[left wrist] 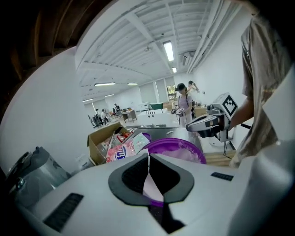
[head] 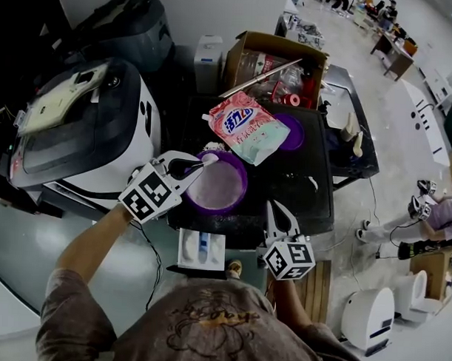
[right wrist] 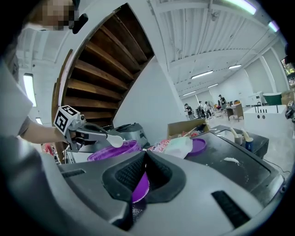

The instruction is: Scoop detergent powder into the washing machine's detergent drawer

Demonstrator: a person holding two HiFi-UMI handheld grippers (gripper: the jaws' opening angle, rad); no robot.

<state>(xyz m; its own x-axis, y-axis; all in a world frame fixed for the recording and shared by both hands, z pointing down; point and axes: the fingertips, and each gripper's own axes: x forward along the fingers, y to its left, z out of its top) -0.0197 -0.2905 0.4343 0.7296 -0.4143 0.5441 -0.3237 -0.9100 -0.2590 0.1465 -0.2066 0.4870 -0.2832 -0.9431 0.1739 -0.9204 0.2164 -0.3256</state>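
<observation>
A purple bowl (head: 218, 187) of white detergent powder stands at the front of the dark table (head: 314, 194). My left gripper (head: 199, 164) is shut on the handle of a white spoon (head: 210, 159), whose scoop hangs over the bowl's near-left rim. In the right gripper view, the spoon (right wrist: 115, 140) sits just above the bowl (right wrist: 113, 150). My right gripper (head: 272, 206) hovers right of the bowl, shut and holding nothing. The white detergent drawer (head: 201, 249) sticks out below the table's front edge. A pink detergent bag (head: 246, 125) lies behind the bowl.
A purple lid (head: 293, 132) lies under the bag's right side. A cardboard box (head: 274, 67) of items stands at the back. A black-and-white machine (head: 87, 127) fills the left. Spilled powder (head: 312, 183) marks the table's right. People stand in the hall beyond.
</observation>
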